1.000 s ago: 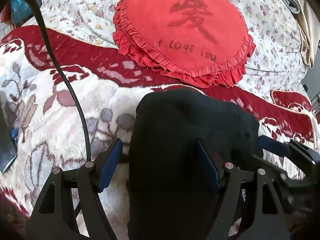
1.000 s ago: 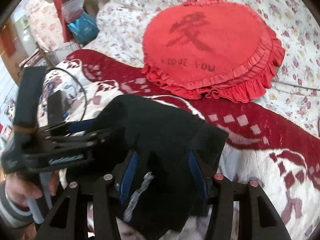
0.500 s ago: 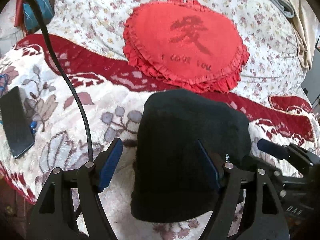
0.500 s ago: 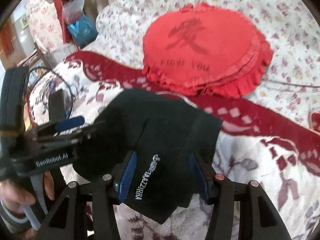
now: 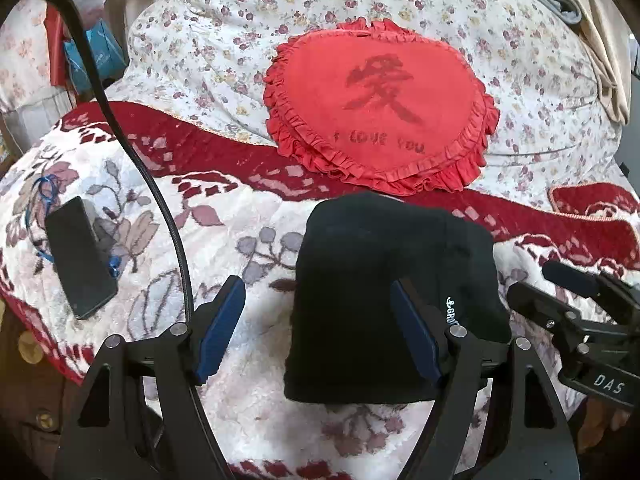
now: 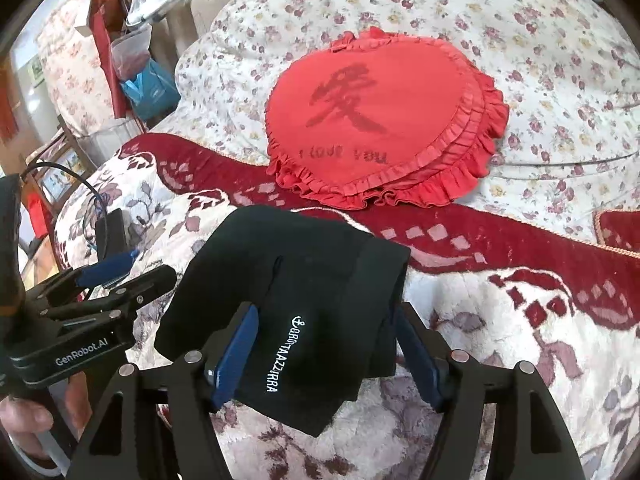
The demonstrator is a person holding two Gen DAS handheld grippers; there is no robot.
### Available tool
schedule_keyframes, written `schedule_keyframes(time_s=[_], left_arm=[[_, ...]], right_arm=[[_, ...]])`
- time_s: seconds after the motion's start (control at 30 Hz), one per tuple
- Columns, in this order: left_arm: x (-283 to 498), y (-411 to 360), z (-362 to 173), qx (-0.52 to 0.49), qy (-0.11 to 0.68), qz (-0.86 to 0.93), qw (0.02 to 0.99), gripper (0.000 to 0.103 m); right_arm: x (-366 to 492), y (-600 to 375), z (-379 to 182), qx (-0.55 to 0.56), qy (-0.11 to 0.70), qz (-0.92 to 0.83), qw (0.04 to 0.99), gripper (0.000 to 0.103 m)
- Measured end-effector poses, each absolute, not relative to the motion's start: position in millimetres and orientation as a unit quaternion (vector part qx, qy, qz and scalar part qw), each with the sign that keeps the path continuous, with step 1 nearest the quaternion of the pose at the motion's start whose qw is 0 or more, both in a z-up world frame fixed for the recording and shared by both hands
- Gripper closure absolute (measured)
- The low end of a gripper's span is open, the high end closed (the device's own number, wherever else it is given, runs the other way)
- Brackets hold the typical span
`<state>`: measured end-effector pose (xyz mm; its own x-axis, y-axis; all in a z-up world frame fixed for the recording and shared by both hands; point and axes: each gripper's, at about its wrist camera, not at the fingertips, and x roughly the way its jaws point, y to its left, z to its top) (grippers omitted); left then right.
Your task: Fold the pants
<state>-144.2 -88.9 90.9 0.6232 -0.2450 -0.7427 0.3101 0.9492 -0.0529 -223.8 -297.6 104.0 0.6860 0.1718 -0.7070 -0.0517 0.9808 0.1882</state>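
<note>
The black pants lie folded into a compact rectangle on the floral blanket, with white lettering on one side. My left gripper is open above the near left part of the pants, jaws wide apart and holding nothing. My right gripper is open, its blue pads standing on either side of the pants' near edge without pinching it. The right gripper also shows at the right edge of the left wrist view, and the left gripper shows at the left of the right wrist view.
A red heart-shaped cushion lies behind the pants on a flowered quilt. A black phone lies on the blanket at the left. A black cable hangs across the left. Bags and furniture stand beyond the bed's left edge.
Both grippers have pulled back and up from the pants. The folded pants now lie flat on the blanket, with more of the bed and the phone in view.
</note>
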Motion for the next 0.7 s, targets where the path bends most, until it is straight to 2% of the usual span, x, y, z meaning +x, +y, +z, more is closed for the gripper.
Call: schedule_keyframes(time_s=[0.7], left_arm=[[-162, -93, 100, 0.068, 0.389, -0.149, 0.906, 0.027]], right_arm=[[-224, -292, 100, 0.069, 0.406, 0.073, 0.908, 0.032]])
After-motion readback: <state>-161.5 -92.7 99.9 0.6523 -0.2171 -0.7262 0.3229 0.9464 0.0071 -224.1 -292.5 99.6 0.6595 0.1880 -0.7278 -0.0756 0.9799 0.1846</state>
